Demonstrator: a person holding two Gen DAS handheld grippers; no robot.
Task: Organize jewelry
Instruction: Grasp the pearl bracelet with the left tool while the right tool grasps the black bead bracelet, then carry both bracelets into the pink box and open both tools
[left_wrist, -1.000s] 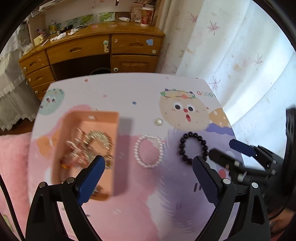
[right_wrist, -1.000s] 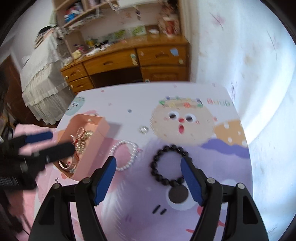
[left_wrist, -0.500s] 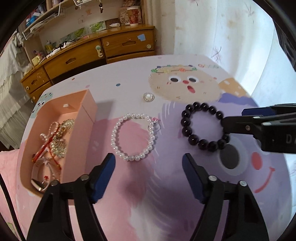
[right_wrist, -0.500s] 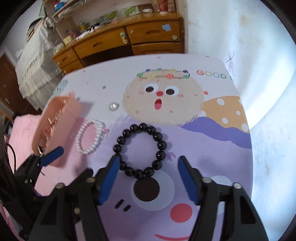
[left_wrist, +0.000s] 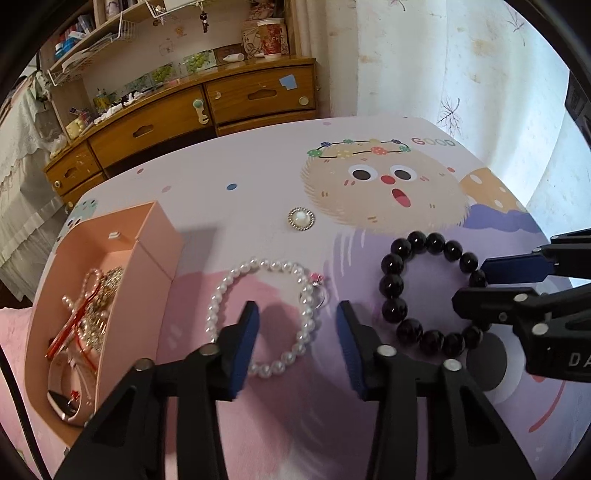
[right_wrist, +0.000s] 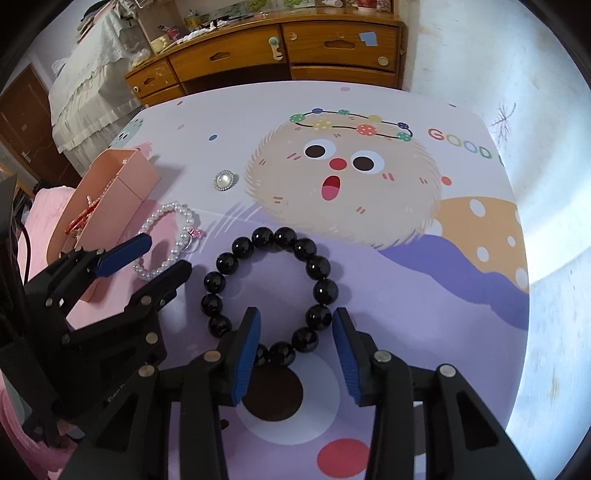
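Note:
A white pearl bracelet lies on the cartoon-printed table, right of an open pink box that holds several jewelry pieces. My left gripper is open, its fingers straddling the bracelet's right side. A black bead bracelet lies further right. My right gripper is open, its fingers either side of that bracelet's near beads. A round pearl brooch lies behind both. The right gripper also shows in the left wrist view, and the left one in the right wrist view.
The table has a printed cartoon cloth; its right edge drops off beside a white curtain. A wooden desk with drawers stands behind the table. A pink cushion lies at the left.
Both grippers have come down and forward onto their bracelets. Both jaws have narrowed around the beads but remain open.

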